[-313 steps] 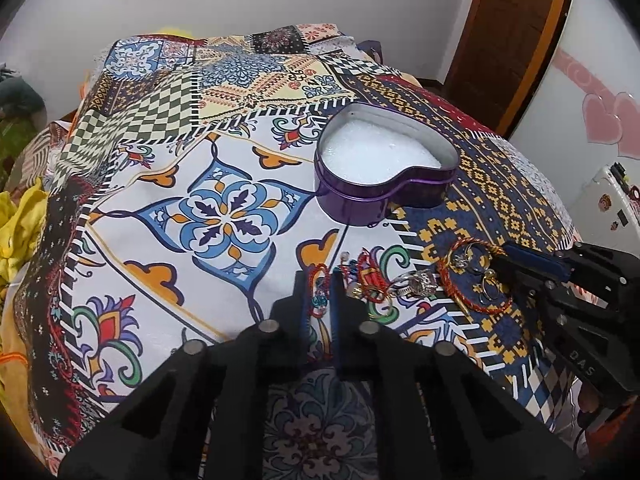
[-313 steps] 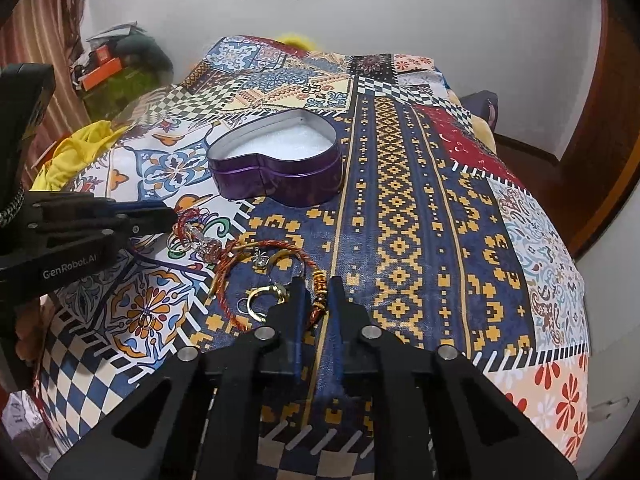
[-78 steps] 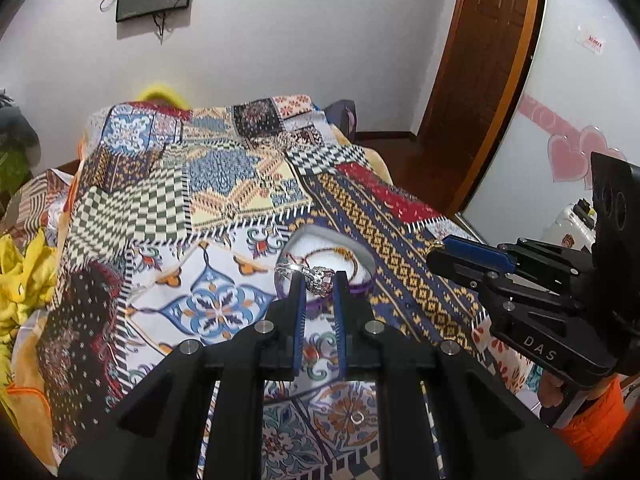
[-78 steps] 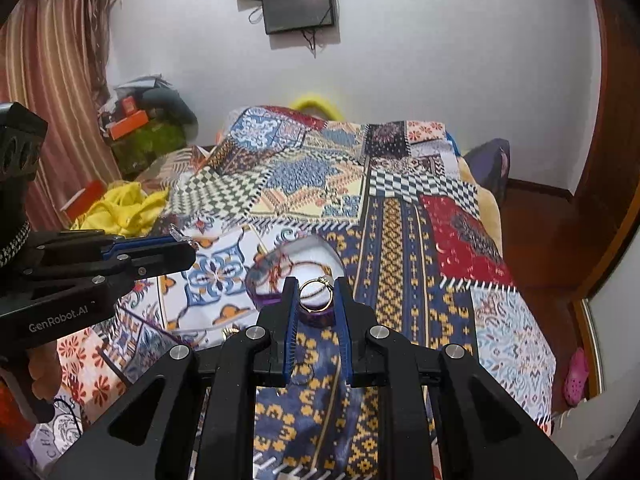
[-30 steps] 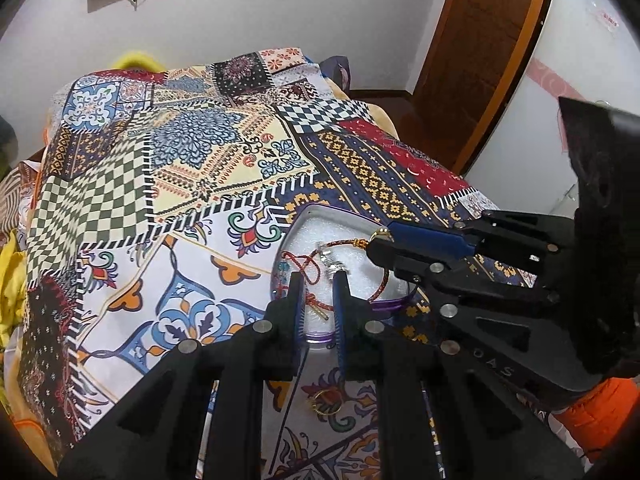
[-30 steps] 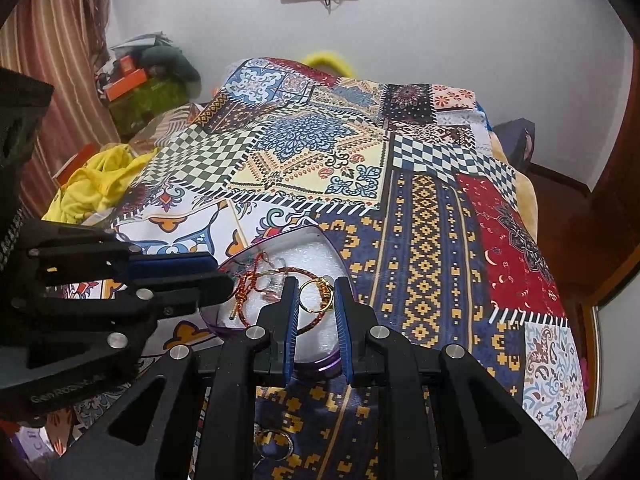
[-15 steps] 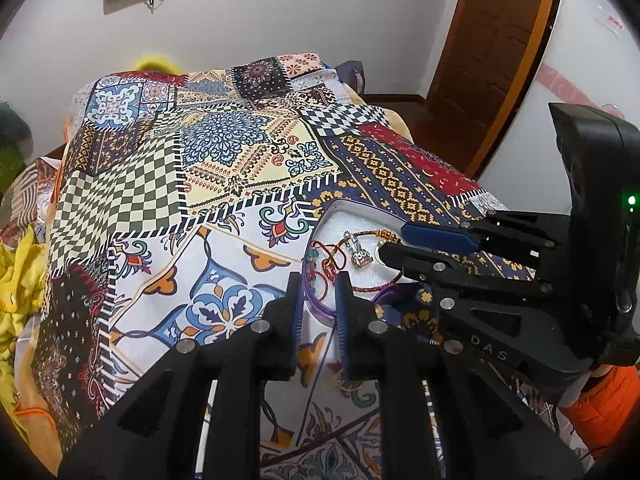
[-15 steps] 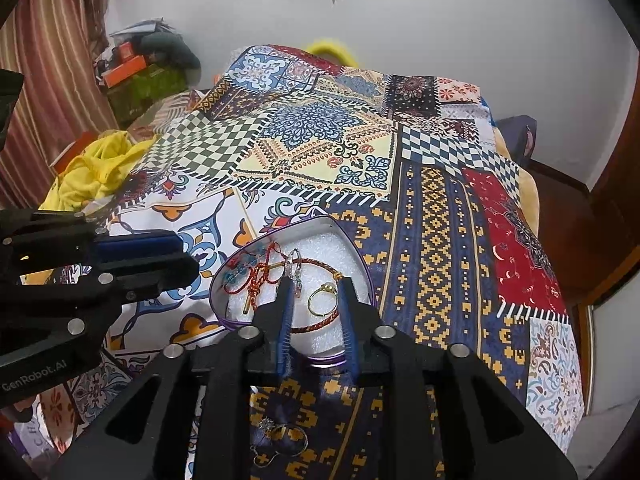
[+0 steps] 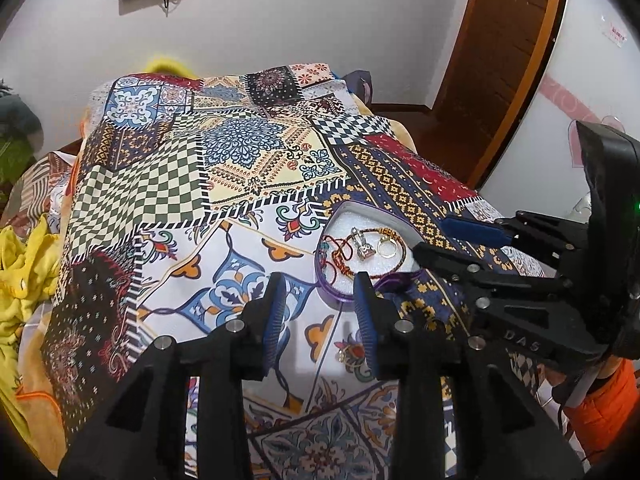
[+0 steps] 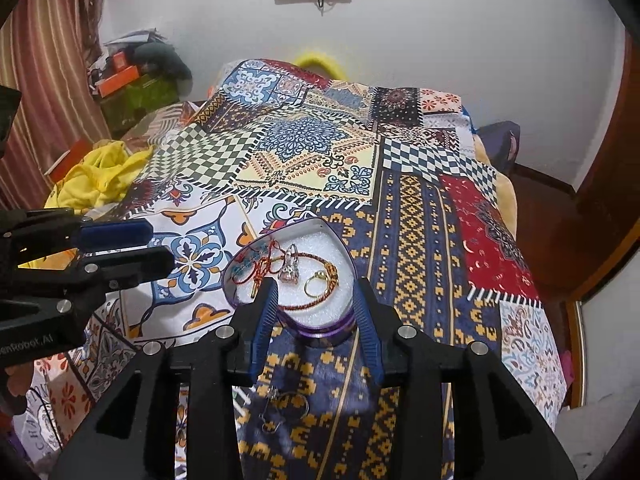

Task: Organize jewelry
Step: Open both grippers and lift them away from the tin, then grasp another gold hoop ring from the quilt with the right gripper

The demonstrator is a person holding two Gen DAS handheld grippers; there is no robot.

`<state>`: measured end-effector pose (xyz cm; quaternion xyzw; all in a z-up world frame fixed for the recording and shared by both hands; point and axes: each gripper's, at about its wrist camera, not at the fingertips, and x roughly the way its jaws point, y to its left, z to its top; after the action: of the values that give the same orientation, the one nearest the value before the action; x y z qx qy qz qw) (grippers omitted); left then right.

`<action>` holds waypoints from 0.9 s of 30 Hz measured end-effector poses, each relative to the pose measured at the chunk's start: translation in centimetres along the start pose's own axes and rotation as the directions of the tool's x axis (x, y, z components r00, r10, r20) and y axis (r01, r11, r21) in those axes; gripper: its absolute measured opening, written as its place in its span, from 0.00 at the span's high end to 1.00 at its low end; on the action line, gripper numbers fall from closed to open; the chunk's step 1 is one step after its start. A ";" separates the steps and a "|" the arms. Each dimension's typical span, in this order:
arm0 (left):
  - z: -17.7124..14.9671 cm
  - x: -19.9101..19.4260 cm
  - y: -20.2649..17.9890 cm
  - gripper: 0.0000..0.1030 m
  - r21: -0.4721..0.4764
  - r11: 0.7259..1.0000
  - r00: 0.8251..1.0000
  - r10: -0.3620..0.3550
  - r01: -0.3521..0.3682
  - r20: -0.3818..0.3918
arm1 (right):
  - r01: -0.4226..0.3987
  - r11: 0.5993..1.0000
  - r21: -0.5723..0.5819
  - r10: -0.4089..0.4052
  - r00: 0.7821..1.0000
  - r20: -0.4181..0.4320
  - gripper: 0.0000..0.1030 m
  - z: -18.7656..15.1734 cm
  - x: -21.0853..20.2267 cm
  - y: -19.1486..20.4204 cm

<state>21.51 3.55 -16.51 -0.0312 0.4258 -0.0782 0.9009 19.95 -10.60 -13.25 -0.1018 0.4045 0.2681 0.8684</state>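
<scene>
Several pieces sit inside the heart-shaped purple tin [image 10: 320, 330] on its white foam lining: a red-and-gold cord bracelet [image 10: 320, 300], a gold ring [image 10: 314, 282] lying within the bracelet's loop, a silver charm [image 10: 289, 266] just left of the ring, and a tangle of red string [image 10: 260, 270] at the tin's left side. From the left wrist view the same set shows in the tin [image 9: 332, 300], the ring [image 9: 386, 248] to the right of the charm [image 9: 362, 246].

Now the grippers. Right gripper [image 10: 316, 316] is spread wide, its blue-padded fingers [image 10: 266, 320] standing on either side of the tin's near end, nothing held between them; whether the pads touch the tin's wall I cannot tell. Left gripper [image 9: 320, 308] is wide too, nothing in it, fingers framing the tin's near left edge from above the quilt. In the left view the right gripper [image 9: 444, 240] reaches in from the right over the tin; in the right view the left gripper [image 10: 140, 244] comes in from the left, just beside the tin.

More jewelry lies loose on the patchwork quilt [image 10: 420, 208] on the near side of the tin: silver and gold hoops [image 10: 284, 404] below the right gripper's fingers, and a small gold piece [image 9: 346, 354] on the white patch.

Further out, yellow cloth [image 10: 96, 178] is bunched at the bed's left edge.
</scene>
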 end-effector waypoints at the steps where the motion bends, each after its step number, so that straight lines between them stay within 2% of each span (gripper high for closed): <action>1: -0.2 -0.2 0.0 0.67 0.003 1.000 1.000 0.002 -0.002 -0.003 | 0.003 1.000 0.002 -0.003 1.000 0.002 0.66 -0.1 -0.2 0.0; 12: -2.7 -0.8 0.0 0.66 0.018 1.000 0.999 0.019 -0.019 -0.032 | 0.013 0.999 0.035 -0.012 1.000 -0.016 0.65 -2.5 -1.4 -0.4; 20: -4.3 0.0 0.0 0.66 0.013 1.000 0.998 0.012 -0.011 -0.069 | 0.004 1.000 0.027 -0.001 0.995 -0.104 0.66 -5.5 0.7 0.2; 27: -5.5 0.8 0.0 0.66 0.011 1.000 0.995 0.002 -0.001 -0.100 | -0.001 1.000 0.025 0.004 0.994 -0.107 0.66 -6.4 0.9 0.1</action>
<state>17.74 3.51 -20.58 -0.0221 0.4701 -0.0812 0.8786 16.25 -12.70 -18.12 -0.1048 0.4538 0.2582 0.8464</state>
